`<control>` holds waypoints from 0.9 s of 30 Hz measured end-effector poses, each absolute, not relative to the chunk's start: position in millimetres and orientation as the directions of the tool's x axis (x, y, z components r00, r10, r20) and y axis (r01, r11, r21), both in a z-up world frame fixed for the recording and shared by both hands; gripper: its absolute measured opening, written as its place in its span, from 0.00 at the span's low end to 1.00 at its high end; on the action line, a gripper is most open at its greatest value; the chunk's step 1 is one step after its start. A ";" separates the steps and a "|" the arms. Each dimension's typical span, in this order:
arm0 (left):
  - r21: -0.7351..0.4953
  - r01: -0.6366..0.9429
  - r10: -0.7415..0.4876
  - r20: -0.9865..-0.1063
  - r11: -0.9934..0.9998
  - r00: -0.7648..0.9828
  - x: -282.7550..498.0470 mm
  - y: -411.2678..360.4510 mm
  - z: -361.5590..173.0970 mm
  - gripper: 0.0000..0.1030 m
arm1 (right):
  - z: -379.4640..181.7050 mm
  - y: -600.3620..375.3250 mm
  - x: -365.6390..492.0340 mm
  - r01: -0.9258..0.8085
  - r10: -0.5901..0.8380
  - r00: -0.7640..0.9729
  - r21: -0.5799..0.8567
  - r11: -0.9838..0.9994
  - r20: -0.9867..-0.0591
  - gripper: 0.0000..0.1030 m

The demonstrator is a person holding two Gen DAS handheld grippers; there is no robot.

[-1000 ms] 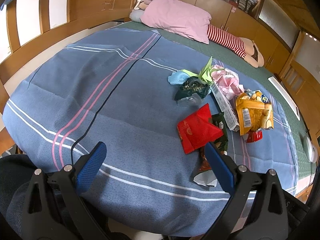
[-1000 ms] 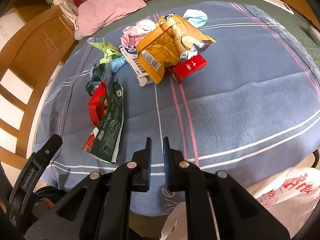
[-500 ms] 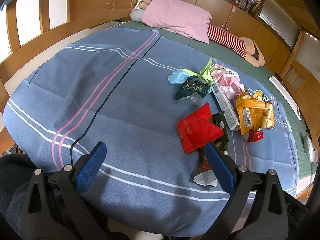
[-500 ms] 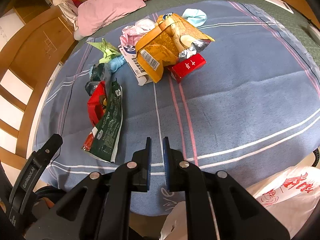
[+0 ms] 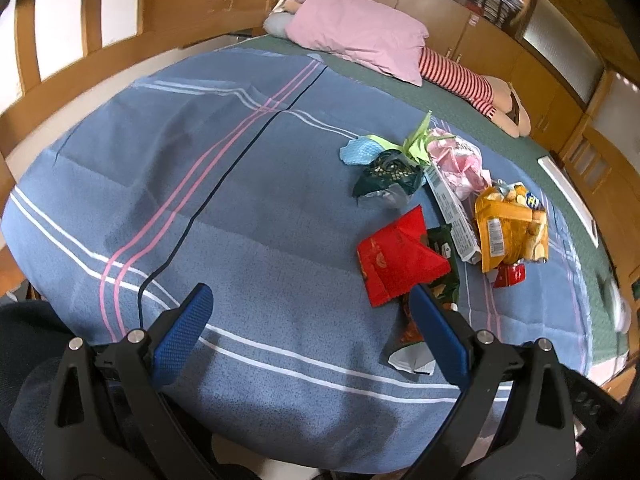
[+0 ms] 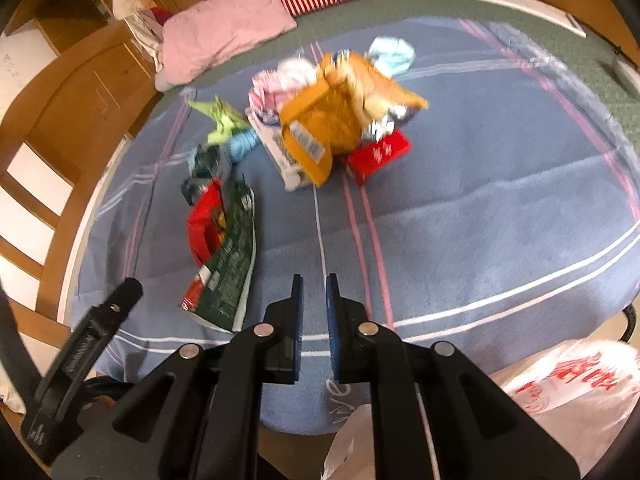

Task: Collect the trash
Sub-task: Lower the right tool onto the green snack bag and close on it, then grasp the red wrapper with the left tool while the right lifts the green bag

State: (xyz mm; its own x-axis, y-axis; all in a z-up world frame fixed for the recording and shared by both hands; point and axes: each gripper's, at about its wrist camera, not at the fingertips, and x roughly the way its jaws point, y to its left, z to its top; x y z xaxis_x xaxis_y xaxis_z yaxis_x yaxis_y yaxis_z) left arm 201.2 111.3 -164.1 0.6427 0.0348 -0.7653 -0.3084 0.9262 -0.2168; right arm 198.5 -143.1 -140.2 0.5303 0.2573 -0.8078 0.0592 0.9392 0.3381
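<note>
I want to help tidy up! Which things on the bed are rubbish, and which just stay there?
Rubbish to collect:
red wrapper
dark green packet
orange snack bag
small red box
crumpled pink wrapper

Just lying about:
pink pillow
striped doll
blue blanket

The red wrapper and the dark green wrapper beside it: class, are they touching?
Touching. The left wrist view shows the red wrapper lying over the dark green wrapper, with no blanket visible between them.

Bare blue blanket [image 5: 248,208] left of the wrapper heap [image 5: 440,216].
</note>
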 end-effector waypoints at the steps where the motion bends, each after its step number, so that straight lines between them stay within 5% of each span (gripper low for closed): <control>1: -0.233 -0.318 0.027 -0.769 0.919 0.639 201.7 114.0 -165.4 0.95 | -134.7 -145.6 197.0 0.057 0.253 0.543 0.336 0.940 -0.801 0.12; 12: -0.192 -0.283 0.021 -0.793 0.940 0.609 211.9 97.5 -174.5 0.96 | -117.8 -184.9 181.8 0.083 0.245 0.602 0.365 0.927 -0.760 0.11; 19: -0.245 -0.193 -0.125 -0.866 0.950 0.485 254.2 70.5 -208.0 0.96 | -131.5 -197.1 178.1 0.101 0.233 0.579 0.353 0.930 -0.781 0.12; 21: -0.327 -0.180 -0.202 -0.845 0.928 0.495 257.0 71.6 -213.4 0.72 | -132.3 -199.4 179.3 0.112 0.229 0.577 0.354 0.928 -0.784 0.12; 22: -0.336 -0.157 -0.223 -0.844 0.929 0.488 257.8 69.6 -214.9 0.70 | -132.4 -200.7 180.0 0.117 0.234 0.576 0.362 0.925 -0.783 0.12; 23: -0.339 -0.139 -0.230 -0.837 0.931 0.497 256.2 67.9 -213.7 0.56 | -132.2 -201.1 180.4 0.118 0.237 0.576 0.367 0.923 -0.782 0.12; 24: -0.360 -0.114 -0.258 -0.824 0.926 0.505 254.8 66.7 -212.6 0.28 | -131.6 -201.2 180.4 0.120 0.236 0.578 0.367 0.922 -0.781 0.12; 27: -0.421 -0.058 -0.342 -0.801 0.905 0.491 249.3 62.8 -213.6 0.07 | -130.4 -198.3 181.1 0.119 0.233 0.577 0.363 0.924 -0.783 0.12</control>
State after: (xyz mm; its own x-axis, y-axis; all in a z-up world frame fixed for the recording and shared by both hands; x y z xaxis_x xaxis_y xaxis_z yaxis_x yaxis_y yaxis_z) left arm 249.3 62.8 -213.6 0.4909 -0.3416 -0.8015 -0.0577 0.9052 -0.4211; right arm 181.1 -198.3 -130.4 0.5768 0.2328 -0.7830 0.1192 0.9243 0.3626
